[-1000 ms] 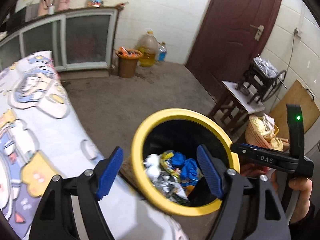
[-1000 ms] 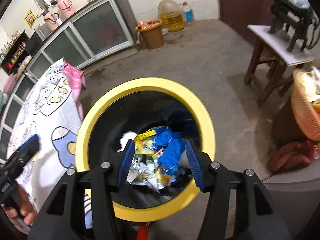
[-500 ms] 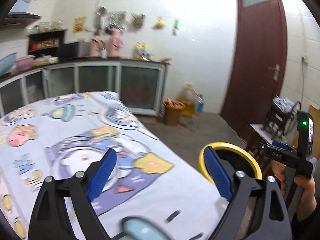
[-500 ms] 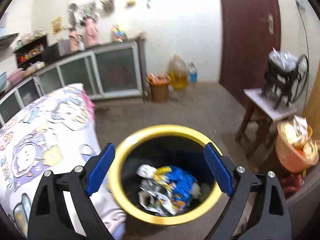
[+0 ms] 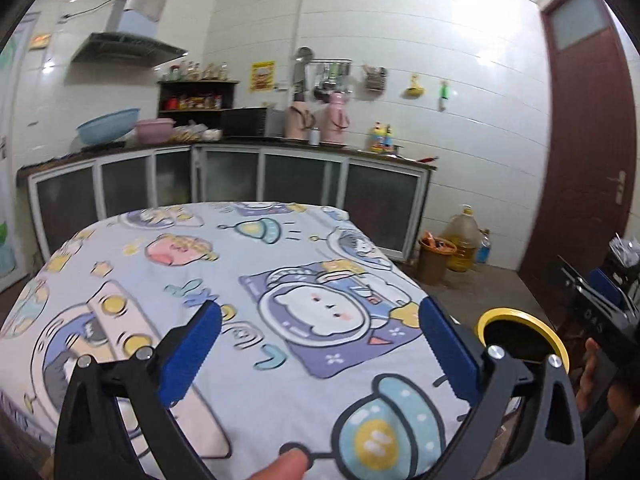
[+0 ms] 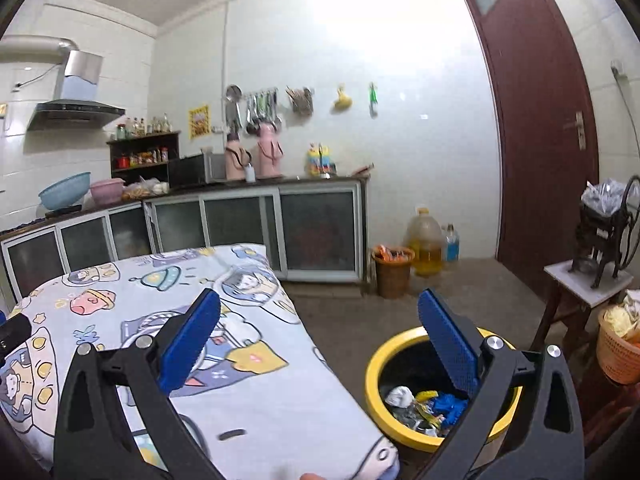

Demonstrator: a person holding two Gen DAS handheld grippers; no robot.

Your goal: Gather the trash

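Both tools, left tool (image 5: 318, 356) and right tool (image 6: 318, 354), were opening, empty, over a cartoon-print cloth surface (image 5: 248, 280) beside a round yellow-rimmed bin (image 6: 374, 376) of crumpled wrappers (image 6: 424, 404).

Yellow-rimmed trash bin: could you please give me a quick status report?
Left gripper and right gripper opening, nothing between the jaws. Yellow-rimmed black bin beside cartoon-print tablecloth, wrappers inside. No obstruction visible.

Left claw (image 5: 316, 344) and right claw (image 6: 320, 336): black angular arms, 2 silver screws each side, ribbed blue pads (image 5: 188, 356).
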